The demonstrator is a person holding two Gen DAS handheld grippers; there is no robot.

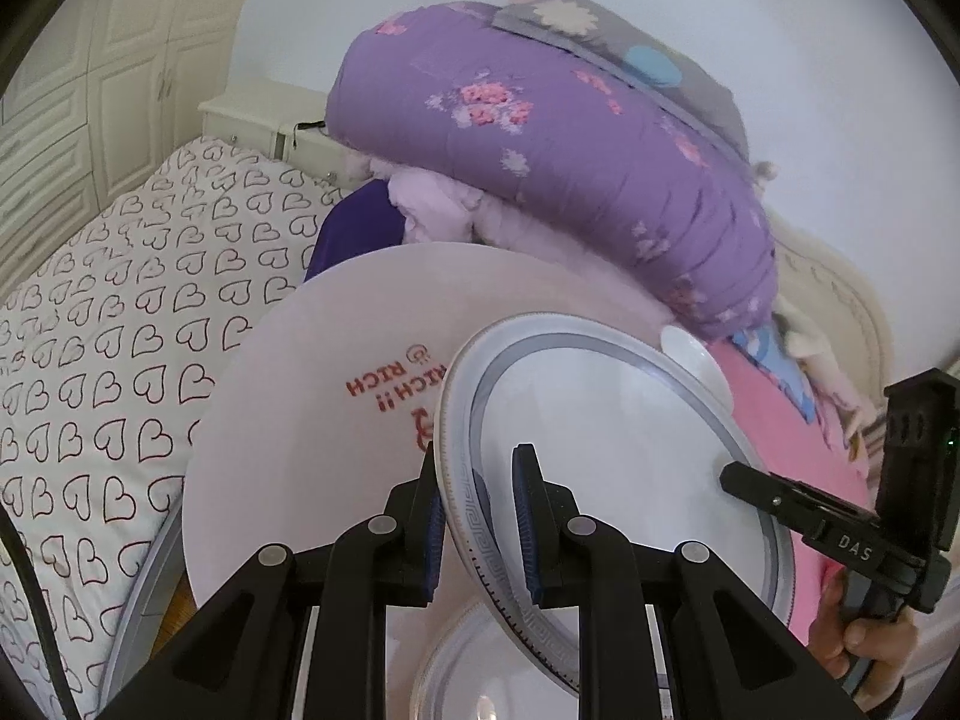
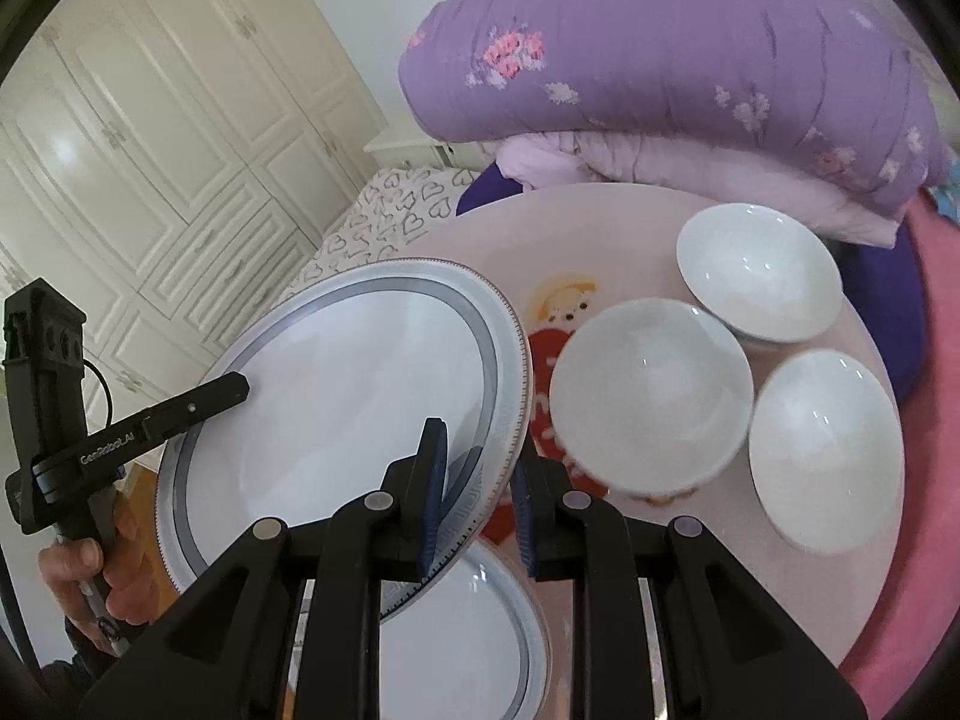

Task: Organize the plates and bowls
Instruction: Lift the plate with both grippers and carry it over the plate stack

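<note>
Both tools gripped the same grey-rimmed plate (image 1: 606, 450), one on each side of its rim, and it hung tilted above the round pink desk (image 1: 288, 420).

In the left wrist view, the left tool (image 1: 477, 516) had its blue pads pinched narrow on the plate's near edge, one pad under the rim and one on the face. Across the plate, the right tool (image 1: 735, 474) reached in from the right and its tip lay on the far rim. The hand (image 1: 858, 630) holding it showed at the lower right corner. This view alone showed red lettering on the desk and a heart-print bedsheet (image 1: 108, 360) spreading out to the left. Only the edge of one white bowl (image 1: 699, 360) peeked out behind the plate.

The right wrist view opened up what the plate hid there: three white bowls (image 2: 651, 399) (image 2: 759, 273) (image 2: 825, 450) stood upright and close together on the desk's right half, beside a red cartoon figure printed on it. The right tool (image 2: 477, 498) was clamped narrow on the plate's rim, and the left tool (image 2: 237, 387) came in from the left, held by a hand (image 2: 96, 576). A second grey-rimmed plate (image 2: 480, 630) lay flat on the desk beneath the lifted one. White wardrobe doors (image 2: 150, 150) filled the left background, and a folded purple quilt (image 2: 690, 60) sat behind the desk.
</note>
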